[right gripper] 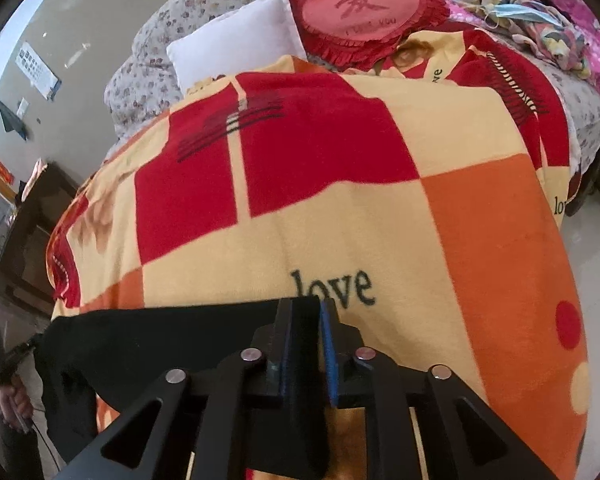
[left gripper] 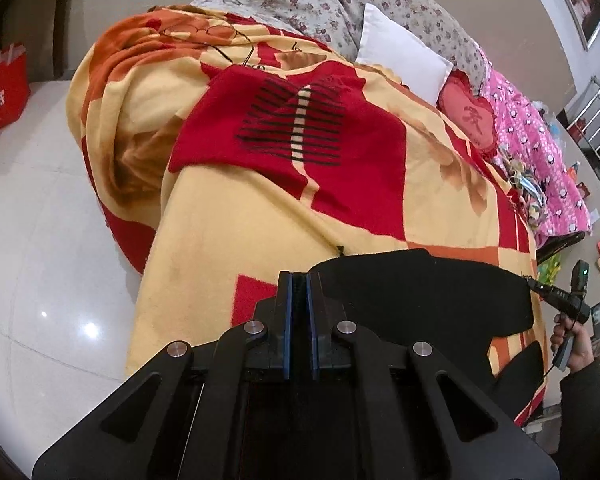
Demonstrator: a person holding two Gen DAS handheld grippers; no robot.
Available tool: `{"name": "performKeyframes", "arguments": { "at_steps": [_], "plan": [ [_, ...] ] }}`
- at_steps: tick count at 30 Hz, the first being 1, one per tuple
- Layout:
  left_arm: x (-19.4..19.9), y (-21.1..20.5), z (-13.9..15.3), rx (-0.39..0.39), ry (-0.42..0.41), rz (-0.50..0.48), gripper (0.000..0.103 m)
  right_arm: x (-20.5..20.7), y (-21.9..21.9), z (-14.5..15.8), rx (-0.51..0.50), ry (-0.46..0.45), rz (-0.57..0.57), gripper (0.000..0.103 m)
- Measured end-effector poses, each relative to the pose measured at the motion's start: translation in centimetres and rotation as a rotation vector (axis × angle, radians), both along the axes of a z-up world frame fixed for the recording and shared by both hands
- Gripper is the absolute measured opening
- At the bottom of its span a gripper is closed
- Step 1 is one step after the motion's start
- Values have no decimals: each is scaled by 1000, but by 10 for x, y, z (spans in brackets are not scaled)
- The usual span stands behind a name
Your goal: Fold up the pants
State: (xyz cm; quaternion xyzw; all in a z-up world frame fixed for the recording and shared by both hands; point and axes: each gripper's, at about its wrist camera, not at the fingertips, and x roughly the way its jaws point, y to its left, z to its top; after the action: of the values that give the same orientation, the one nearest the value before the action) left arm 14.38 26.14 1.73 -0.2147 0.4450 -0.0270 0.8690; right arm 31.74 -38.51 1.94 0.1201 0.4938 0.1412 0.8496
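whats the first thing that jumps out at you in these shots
The loud red, orange and cream blanket covering the bed, with "love" printed near its front edge. Black pants lie across that edge, the left gripper shut on the fabric. Behind, a red heart cushion sits beside a white pillow.

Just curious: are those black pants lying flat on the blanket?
Partly: the black pants lie spread, with both edges pinched by grippers.

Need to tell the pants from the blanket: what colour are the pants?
Plain black pants, clearest in the right wrist view.
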Motion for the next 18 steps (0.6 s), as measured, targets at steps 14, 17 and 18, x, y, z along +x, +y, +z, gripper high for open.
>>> {"name": "performKeyframes", "arguments": {
  "at_steps": [14, 17, 18],
  "plan": [
    [-28, -19, 31, 122, -104, -5, 4, -27, 13, 26, -57, -172, 152, 4],
    [-56, -28, 47, 145, -164, -16, 4, -66, 10, 48, -98, -265, 217, 1],
    [-67, -32, 50, 143, -175, -18, 4, -81, 9, 53, -109, -291, 238, 1]
  ]
}}
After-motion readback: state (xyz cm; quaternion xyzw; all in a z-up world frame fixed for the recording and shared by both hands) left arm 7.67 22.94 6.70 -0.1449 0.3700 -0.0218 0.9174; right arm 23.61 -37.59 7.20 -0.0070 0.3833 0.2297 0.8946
